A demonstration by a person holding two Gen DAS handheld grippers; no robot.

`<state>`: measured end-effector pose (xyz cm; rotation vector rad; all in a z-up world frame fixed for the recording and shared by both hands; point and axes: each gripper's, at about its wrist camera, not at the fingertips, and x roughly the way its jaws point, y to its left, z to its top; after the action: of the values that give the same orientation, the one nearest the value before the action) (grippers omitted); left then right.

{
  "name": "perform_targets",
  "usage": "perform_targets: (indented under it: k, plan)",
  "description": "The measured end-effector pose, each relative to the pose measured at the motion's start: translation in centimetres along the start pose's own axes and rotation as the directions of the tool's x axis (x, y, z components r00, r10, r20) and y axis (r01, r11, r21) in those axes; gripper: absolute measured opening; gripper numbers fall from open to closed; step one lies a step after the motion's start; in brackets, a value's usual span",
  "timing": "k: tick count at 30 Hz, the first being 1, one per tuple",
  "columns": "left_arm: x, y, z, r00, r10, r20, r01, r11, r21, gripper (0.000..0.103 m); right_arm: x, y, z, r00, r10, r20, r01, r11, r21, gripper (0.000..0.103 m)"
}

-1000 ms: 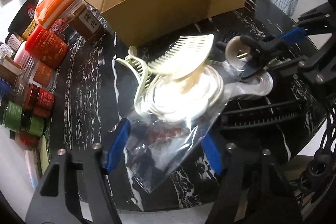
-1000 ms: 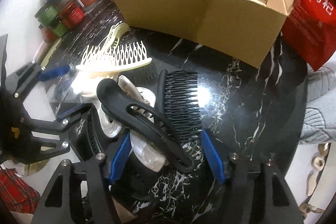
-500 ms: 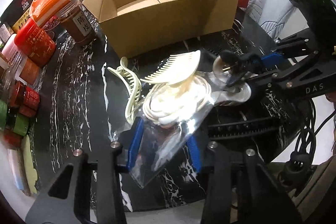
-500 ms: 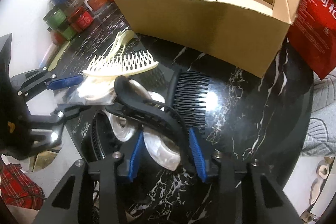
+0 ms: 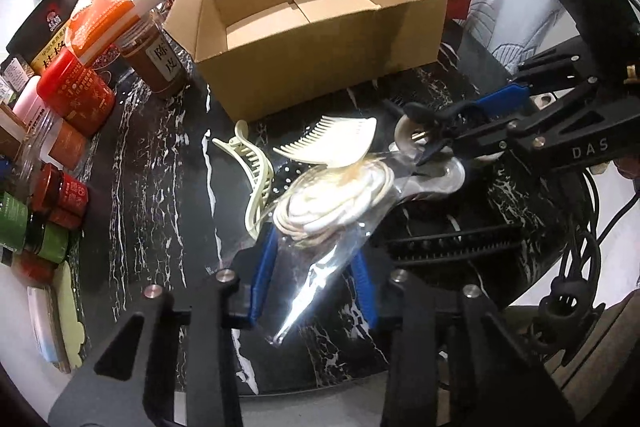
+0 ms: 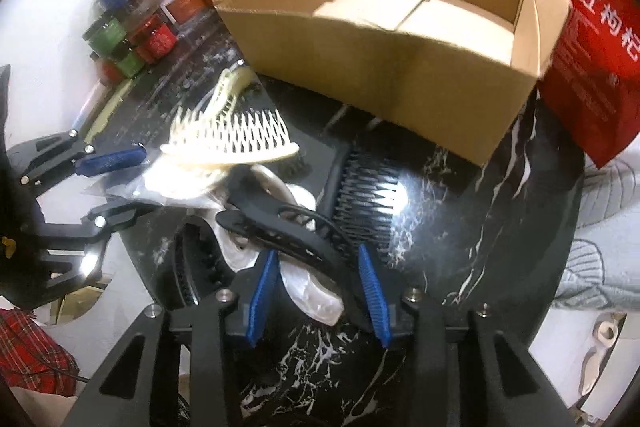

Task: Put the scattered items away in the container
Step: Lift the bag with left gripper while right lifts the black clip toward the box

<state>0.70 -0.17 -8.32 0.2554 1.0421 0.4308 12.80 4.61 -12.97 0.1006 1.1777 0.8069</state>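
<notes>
An open, empty cardboard box point(image 5: 320, 39) point(image 6: 380, 39) stands at the back of the black marble table. My left gripper point(image 5: 316, 267) is shut on a clear plastic bag point(image 5: 324, 259) holding a coiled white cable point(image 5: 336, 203); a cream comb point(image 5: 332, 147) rests on it. My right gripper point(image 6: 316, 275) is shut on a black hair clip point(image 6: 288, 231), lifted above a pearly white clip point(image 6: 312, 291). A cream claw clip point(image 5: 256, 171) lies left of the bag. A black comb point(image 6: 364, 195) lies in front of the box.
Jars and bottles point(image 5: 60, 131) crowd the table's left edge. A red packet point(image 6: 592, 39) leans at the box's right side. A second black clip point(image 5: 460, 243) lies on the table right of the bag.
Both grippers closed: the left onto the plastic bag, the right onto the black hair clip. Both lifted and pulled back a little, so the box's inside now shows.
</notes>
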Motion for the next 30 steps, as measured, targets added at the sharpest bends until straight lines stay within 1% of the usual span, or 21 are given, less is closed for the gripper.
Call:
perform_targets:
  k: [2, 8, 10, 11, 15, 16, 17, 20, 24, 27, 30]
  plan:
    - [-0.3, 0.0, 0.0, 1.000, -0.006, 0.011, 0.006, 1.000, 0.008, 0.027, -0.5, 0.0, 0.2, 1.000, 0.013, 0.019, -0.013, 1.000, 0.005, 0.042]
    - [-0.6, 0.2, 0.1, 0.999, -0.037, 0.024, 0.036, 0.999, 0.037, 0.023, -0.4, 0.0, 0.3, 0.999, 0.020, 0.027, -0.020, 1.000, 0.013, 0.041]
    - [-0.8, 0.3, 0.1, 0.998, -0.051, 0.024, 0.050, 0.998, 0.036, 0.021, -0.6, 0.0, 0.4, 0.998, 0.039, 0.040, -0.040, 0.999, 0.023, 0.033]
    - [-0.9, 0.3, 0.1, 0.998, -0.050, 0.028, 0.049, 0.998, 0.037, 0.017, -0.6, 0.1, 0.4, 0.998, 0.040, 0.047, -0.042, 0.999, 0.025, 0.028]
    - [-1.3, 0.1, 0.1, 0.998, -0.050, 0.050, 0.047, 0.997, 0.064, 0.009, -0.8, 0.5, 0.3, 0.998, 0.023, 0.060, -0.025, 0.999, 0.036, 0.026]
    - [-1.5, 0.3, 0.2, 0.997, -0.063, 0.053, 0.060, 0.997, 0.054, 0.008, -0.8, 0.6, 0.3, 0.998, 0.018, 0.065, -0.020, 0.999, 0.036, 0.025]
    - [-1.6, 0.5, 0.4, 0.996, -0.077, 0.054, 0.075, 0.996, 0.045, 0.007, -0.9, 0.7, 0.3, 0.997, 0.005, 0.079, -0.010, 0.999, 0.053, 0.023]
    - [-2.0, 1.1, 0.7, 0.991, -0.115, 0.070, 0.113, 0.993, 0.032, 0.005, -1.4, 0.9, 0.3, 0.995, -0.014, 0.103, 0.007, 0.997, 0.071, 0.021]
    - [-2.8, 1.3, 1.0, 0.988, -0.123, 0.094, 0.119, 0.992, 0.046, 0.005, -1.9, 1.0, 0.2, 0.989, -0.055, 0.137, 0.038, 0.991, 0.126, 0.019]
    - [-3.3, 1.4, 1.1, 0.985, -0.137, 0.104, 0.131, 0.990, 0.056, 0.005, -2.5, 1.0, 0.2, 0.984, -0.074, 0.165, 0.046, 0.985, 0.166, 0.019]
    - [-3.5, 1.5, 1.2, 0.985, -0.134, 0.113, 0.128, 0.990, 0.061, 0.005, -2.9, 1.1, 0.3, 0.980, -0.086, 0.178, 0.052, 0.982, 0.184, 0.019]
